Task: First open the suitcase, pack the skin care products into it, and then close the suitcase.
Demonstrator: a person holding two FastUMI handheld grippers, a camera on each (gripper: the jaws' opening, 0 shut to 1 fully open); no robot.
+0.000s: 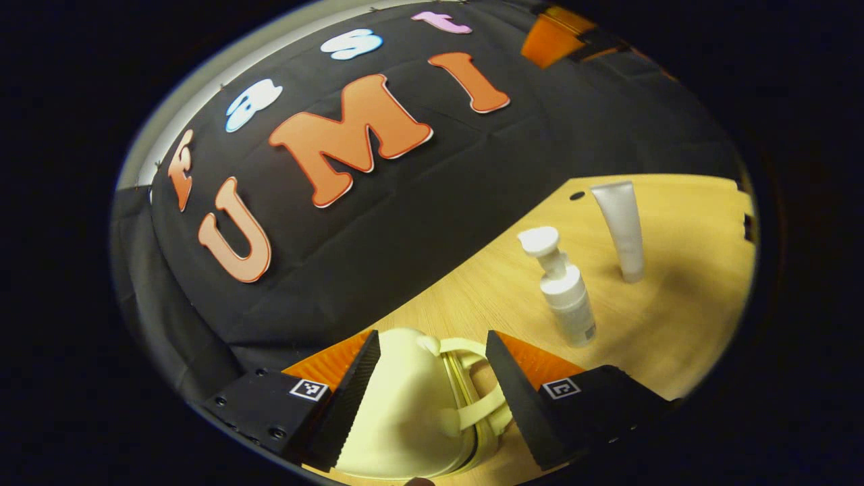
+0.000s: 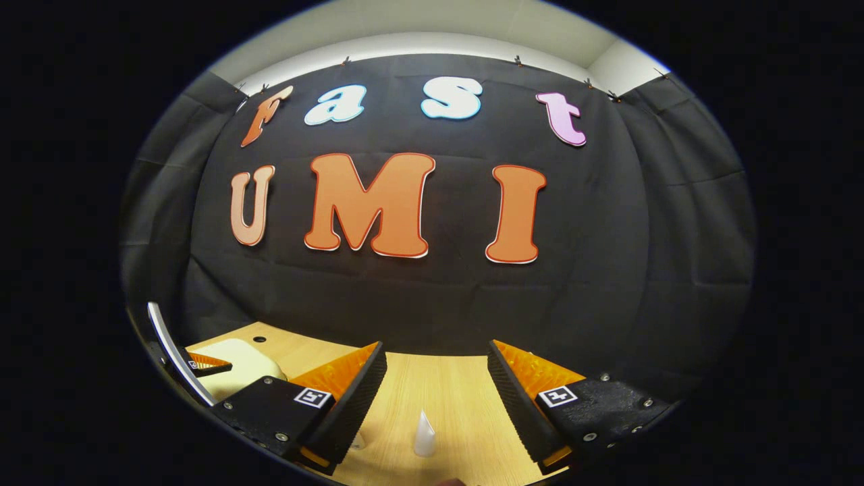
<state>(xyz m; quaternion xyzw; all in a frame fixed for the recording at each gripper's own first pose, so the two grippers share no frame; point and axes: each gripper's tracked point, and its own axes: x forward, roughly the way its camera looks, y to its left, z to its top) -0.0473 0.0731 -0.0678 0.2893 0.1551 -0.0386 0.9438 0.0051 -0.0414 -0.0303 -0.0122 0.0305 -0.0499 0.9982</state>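
The suitcase (image 1: 412,405), a small pale yellow hard case, lay closed on the wooden desk (image 1: 682,317) directly between the jaws of the left gripper (image 1: 432,398), its handle (image 1: 472,378) and seam turned toward the far jaw. Those jaws stood apart, flanking the case; whether either one actually touched the shell could not be told. Beyond them and off to the far side stood the skin care products: a white pump bottle (image 1: 567,290) nearest, and a white tube (image 1: 621,229) upright on its cap just past it, both apart from the case. The right gripper (image 2: 435,405) hung over the desk with its jaws apart and nothing between them but the tip of a white tube (image 2: 424,435) low in the gap; the suitcase (image 2: 236,368) sat well off beside its left jaw. The step in hand appeared to be the first one, opening the case, with nothing yet packed. The next move would likely call for the left jaws to close on the lid edge or handle side and lift, while the right steadied the base.
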